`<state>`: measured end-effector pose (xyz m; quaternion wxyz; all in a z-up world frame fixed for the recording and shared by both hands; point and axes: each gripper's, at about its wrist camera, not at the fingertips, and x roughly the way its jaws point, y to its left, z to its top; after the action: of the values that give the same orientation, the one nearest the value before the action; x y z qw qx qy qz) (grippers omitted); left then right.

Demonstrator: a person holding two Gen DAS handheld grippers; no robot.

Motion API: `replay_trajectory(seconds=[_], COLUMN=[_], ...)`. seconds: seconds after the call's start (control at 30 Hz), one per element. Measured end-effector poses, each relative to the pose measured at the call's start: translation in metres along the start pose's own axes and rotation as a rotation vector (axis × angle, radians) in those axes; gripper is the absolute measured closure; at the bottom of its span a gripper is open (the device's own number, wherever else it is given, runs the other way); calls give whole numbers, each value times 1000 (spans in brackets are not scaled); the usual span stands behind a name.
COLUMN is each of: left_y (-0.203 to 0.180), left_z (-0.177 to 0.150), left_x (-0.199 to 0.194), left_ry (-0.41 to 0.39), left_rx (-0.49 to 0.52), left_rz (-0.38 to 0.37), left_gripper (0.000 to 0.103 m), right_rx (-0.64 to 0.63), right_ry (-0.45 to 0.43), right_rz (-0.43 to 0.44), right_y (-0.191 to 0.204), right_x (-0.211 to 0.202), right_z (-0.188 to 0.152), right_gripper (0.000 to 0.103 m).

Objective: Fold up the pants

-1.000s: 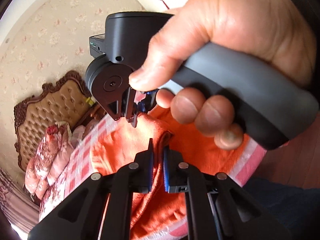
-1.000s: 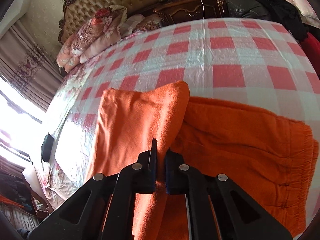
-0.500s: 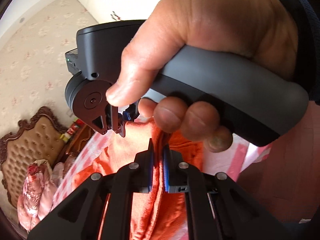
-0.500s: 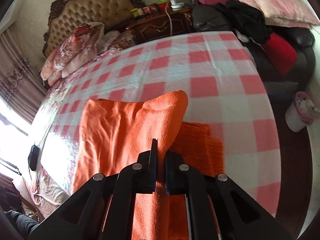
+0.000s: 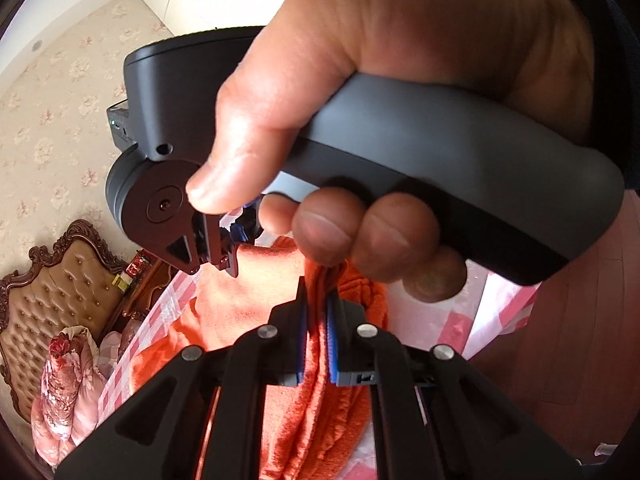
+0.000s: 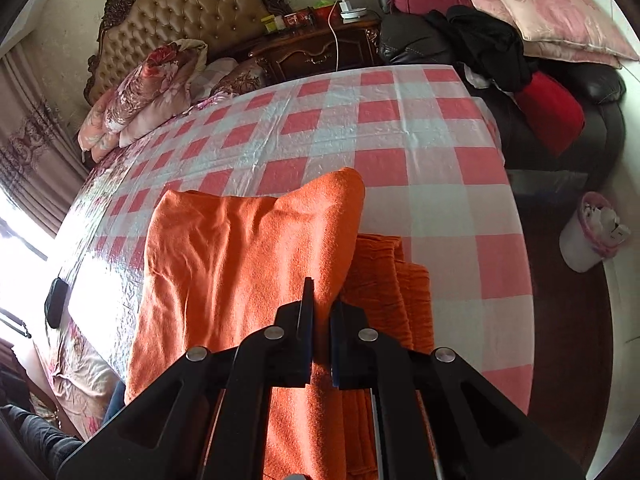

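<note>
The orange pants (image 6: 240, 256) hang lifted above the red-and-white checked bed cover (image 6: 420, 152), with a bunched part (image 6: 384, 280) lower at the right. My right gripper (image 6: 321, 304) is shut on a fold of the pants. My left gripper (image 5: 316, 308) is shut on another bunch of the orange pants (image 5: 320, 380). In the left wrist view the right gripper's black body (image 5: 168, 184) and the hand holding it fill the frame just ahead, its jaws pinching the cloth.
A tufted headboard (image 6: 192, 12) and folded floral quilt (image 6: 148, 92) are at the bed's far end. A wooden nightstand (image 6: 320, 48), dark sofa with cushions (image 6: 540, 20) and a white bin (image 6: 588, 236) stand to the right. A black object (image 6: 56, 300) lies at the bed's left edge.
Both grippers have risen and pulled back with the pants, dragging the cloth toward the near bed edge. The waistband that lay spread at the right is now bunched.
</note>
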<state>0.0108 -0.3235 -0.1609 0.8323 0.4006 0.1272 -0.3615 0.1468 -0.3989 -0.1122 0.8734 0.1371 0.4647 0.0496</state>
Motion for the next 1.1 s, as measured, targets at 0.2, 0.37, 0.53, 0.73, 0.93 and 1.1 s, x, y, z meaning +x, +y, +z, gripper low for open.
replay_trajectory(seconds=[0.2,0.37,0.53,0.73,0.93,1.1], left_y=[5,42,100,184,228,228], left_z=[-9,-19,-51,-78,-101,-119], left_x=[10,-17,-35,-2,53,88], left_ry=[17,-35,-39,94,226,320], left_rx=[-87,-226,-435,-566,-596,-632], left_rz=[-138,-111,21,30,-57,-61], left_gripper=[64,49,44,52,92,92], right_rx=[3,-32,-34,-77,-74,-68], right_ry=[22,-3,0,-13,-13,-9], right_rz=[-58,-80,-90,-170,-194,-194], right_y=[-15,-14,-13,-1,1,1], right_x=[25,24,25,26,27,28], right_z=[-17,-21,-21,-25,-25,-25], right_gripper=[97,97,96,92,92,92])
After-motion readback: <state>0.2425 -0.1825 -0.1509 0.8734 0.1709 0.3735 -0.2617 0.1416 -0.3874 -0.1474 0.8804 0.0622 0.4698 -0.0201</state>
